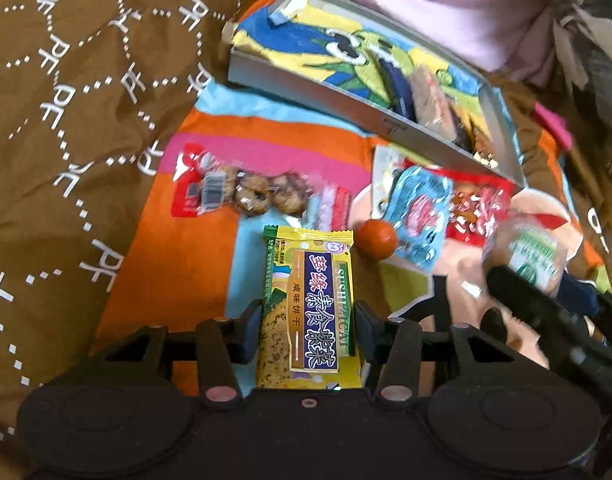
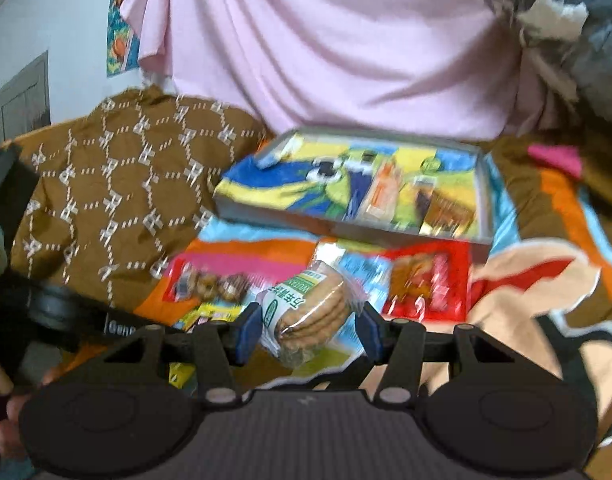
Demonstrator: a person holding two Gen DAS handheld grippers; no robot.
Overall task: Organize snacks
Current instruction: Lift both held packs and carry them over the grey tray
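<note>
Yellow cracker packet [image 1: 310,308] is gripped by left claw [image 1: 309,322]. Round biscuit pack [image 2: 310,312] is clamped in right claw [image 2: 309,330]. Tray [image 1: 346,98] sits beyond.

Yellow cracker packet [image 1: 310,304]: green sawtooth ends, dark blue label panel with white characters, speckled green-and-tan cracker print. Clear cookie pack [image 1: 250,194]: red ends, white barcode patch, brown cookies with dark spots. Small round sweet [image 1: 376,238]: plain orange-red. Light blue sachet [image 1: 416,216]: red-and-white emblem. Red packet [image 1: 480,210]: white markings, brownish contents. Clear biscuit roll [image 2: 306,308]: tan biscuits, white-and-green label. Grey tray [image 1: 346,94]: lined with a cartoon print in blue, yellow and green. Striped cloth [image 1: 266,128]: orange, pink and light blue bands. Brown bedcover [image 1: 66,100]: white dotted hexagon pattern with repeated white letters. Draped fabric [image 2: 326,48]: plain pale pink. Right gripper [image 2: 308,326]: black, with blue pads.
</note>
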